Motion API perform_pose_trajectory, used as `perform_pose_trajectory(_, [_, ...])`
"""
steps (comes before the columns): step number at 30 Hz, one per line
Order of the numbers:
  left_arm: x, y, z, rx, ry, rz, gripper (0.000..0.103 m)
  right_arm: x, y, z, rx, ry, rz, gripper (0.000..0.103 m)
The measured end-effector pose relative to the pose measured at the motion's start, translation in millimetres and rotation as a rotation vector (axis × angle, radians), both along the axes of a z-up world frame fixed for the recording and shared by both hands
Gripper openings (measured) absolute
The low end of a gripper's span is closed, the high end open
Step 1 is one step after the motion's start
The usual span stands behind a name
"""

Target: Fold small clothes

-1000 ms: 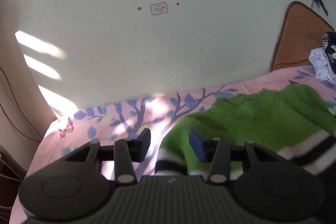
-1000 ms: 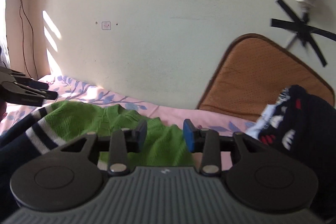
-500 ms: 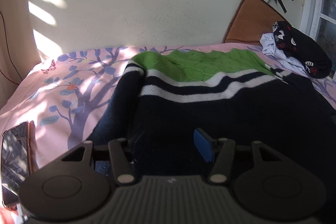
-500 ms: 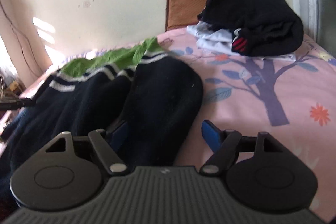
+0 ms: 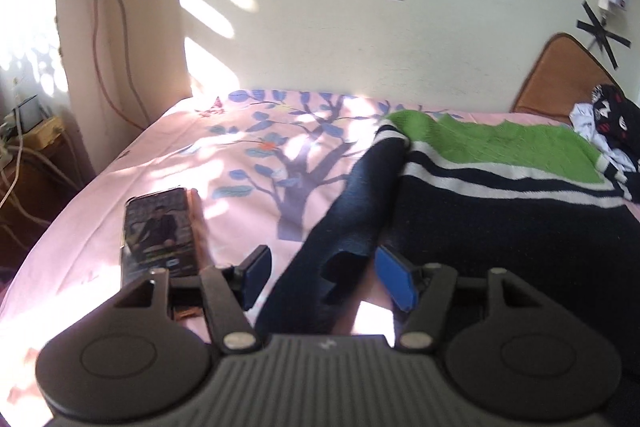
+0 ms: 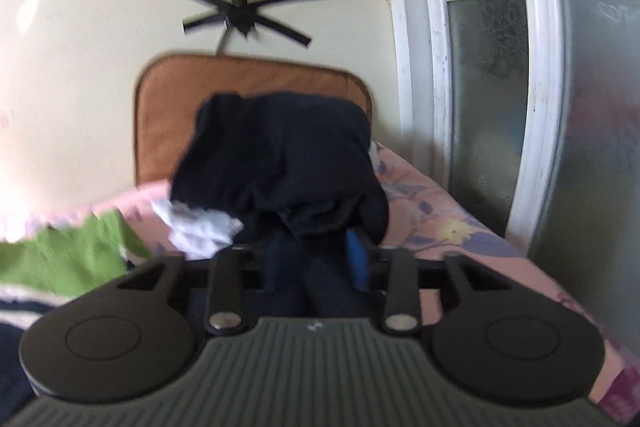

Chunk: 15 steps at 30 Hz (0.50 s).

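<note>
Left wrist view shows the left tool (image 5: 320, 277) opening around the sweater (image 5: 500, 223) sleeve, phone (image 5: 158, 231) at nine o'clock; right tool (image 6: 310, 259) is opening around dark cloth (image 6: 280, 163).

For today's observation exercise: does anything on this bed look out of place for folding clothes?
Yes. A phone lies on the pink sheet left of the sweater, screen lit. It is not clothing and sits near the folding area.

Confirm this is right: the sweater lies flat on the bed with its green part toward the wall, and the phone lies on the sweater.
Wrong about the phone. In the left wrist view it lies on the bed sheet, apart from the sweater. The sweater does lie flat, green part toward the wall.
</note>
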<state>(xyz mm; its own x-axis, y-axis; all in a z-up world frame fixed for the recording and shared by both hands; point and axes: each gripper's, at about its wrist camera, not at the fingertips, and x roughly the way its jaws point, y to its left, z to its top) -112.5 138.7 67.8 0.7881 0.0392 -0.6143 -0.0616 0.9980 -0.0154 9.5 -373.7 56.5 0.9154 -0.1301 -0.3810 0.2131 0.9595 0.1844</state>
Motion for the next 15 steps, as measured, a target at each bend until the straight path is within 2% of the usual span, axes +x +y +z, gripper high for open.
perform_pose_trajectory(4, [-2.2, 28.0, 4.0, -0.007, 0.016, 0.094, 0.060, -1.8, 40.2, 10.2, 0.057, -0.027, 0.214, 0.053])
perform_pose_trajectory(8, [-13.3, 46.7, 13.2, 0.006, -0.035, 0.147, 0.060, 12.5, 108.4, 21.0, 0.024, 0.008, 0.489, 0.053])
perform_pose_trajectory(11, [-29.3, 62.1, 24.7, 0.014, -0.099, 0.196, 0.060, 22.9, 183.0, 32.8, -0.058, 0.011, 0.748, 0.053])
perform_pose_trajectory(15, [-54.4, 84.7, 32.7, 0.006, -0.154, 0.261, 0.062, 17.5, 305.9, 34.5, -0.269, 0.005, 1.125, 0.055])
